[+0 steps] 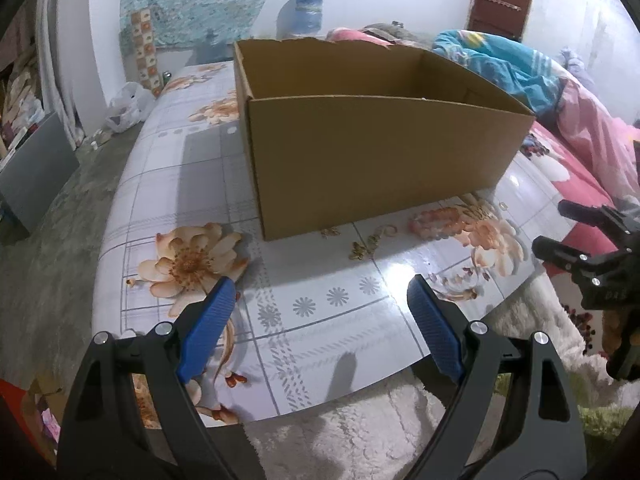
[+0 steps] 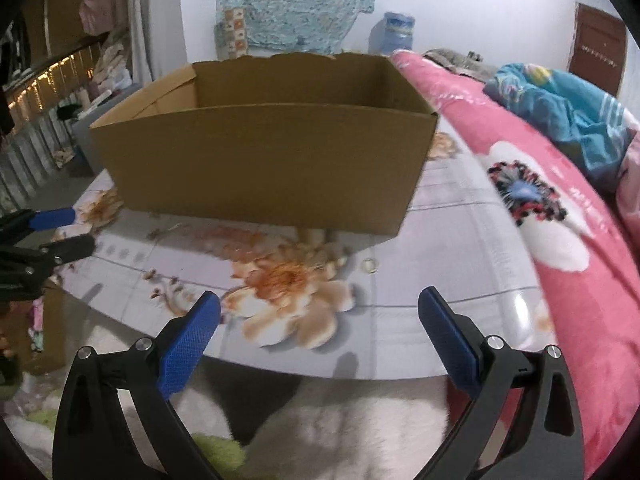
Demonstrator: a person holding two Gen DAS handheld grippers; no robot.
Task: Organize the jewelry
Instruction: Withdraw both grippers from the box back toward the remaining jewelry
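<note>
Both hand-held grippers wide; gold earring [image 1: 362, 247] lies lengthwise toward box [image 1: 380, 152].

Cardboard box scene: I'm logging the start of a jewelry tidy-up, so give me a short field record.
container: cardboard box, open top, inside not visible
surface: floral tablecloth
jewelry: gold piece before the box; small ring on the cloth
left tongs: open, empty
right tongs: open, empty
</note>
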